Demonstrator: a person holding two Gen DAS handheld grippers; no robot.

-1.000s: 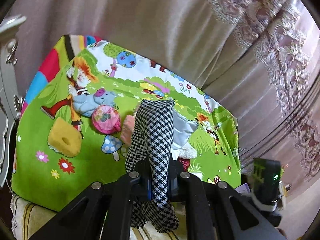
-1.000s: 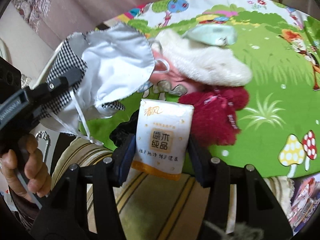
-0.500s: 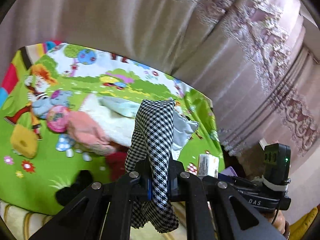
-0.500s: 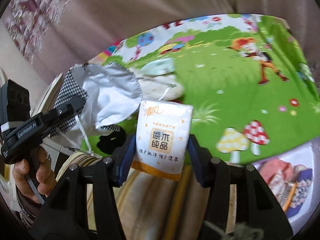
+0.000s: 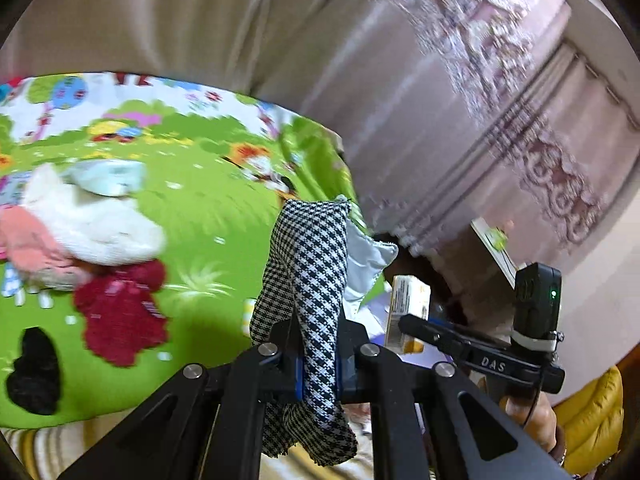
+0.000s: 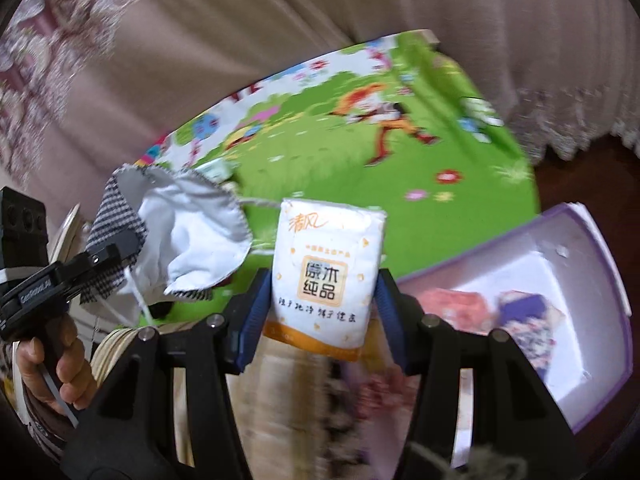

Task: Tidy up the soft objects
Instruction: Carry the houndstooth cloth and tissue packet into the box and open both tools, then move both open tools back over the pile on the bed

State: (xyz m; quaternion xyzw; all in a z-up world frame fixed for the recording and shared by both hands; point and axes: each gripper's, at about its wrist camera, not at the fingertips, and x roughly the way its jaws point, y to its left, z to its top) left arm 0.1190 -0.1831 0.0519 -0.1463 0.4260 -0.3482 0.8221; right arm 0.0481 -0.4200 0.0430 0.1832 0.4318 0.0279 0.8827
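Roughly midway, I'd say. On the left a black sock-like scrap [image 5: 34, 376], a dark red fuzzy cloth [image 5: 120, 316] and a white and pink fluffy pile [image 5: 76, 232] are lying loose on the bright green cartoon-print play mat [image 5: 208, 216], so at least 3 items are left. The left tongs [image 5: 318, 364] are pressed together on a black-and-white houndstooth cloth mask [image 5: 310, 280]. The right tongs [image 6: 320, 312] pinch a white and orange soft tissue pack [image 6: 326, 272], near an open purple-rimmed white box [image 6: 560, 264] on the right that already has colourful things inside. Beige and mauve patterned curtains [image 5: 460, 120] hang behind.
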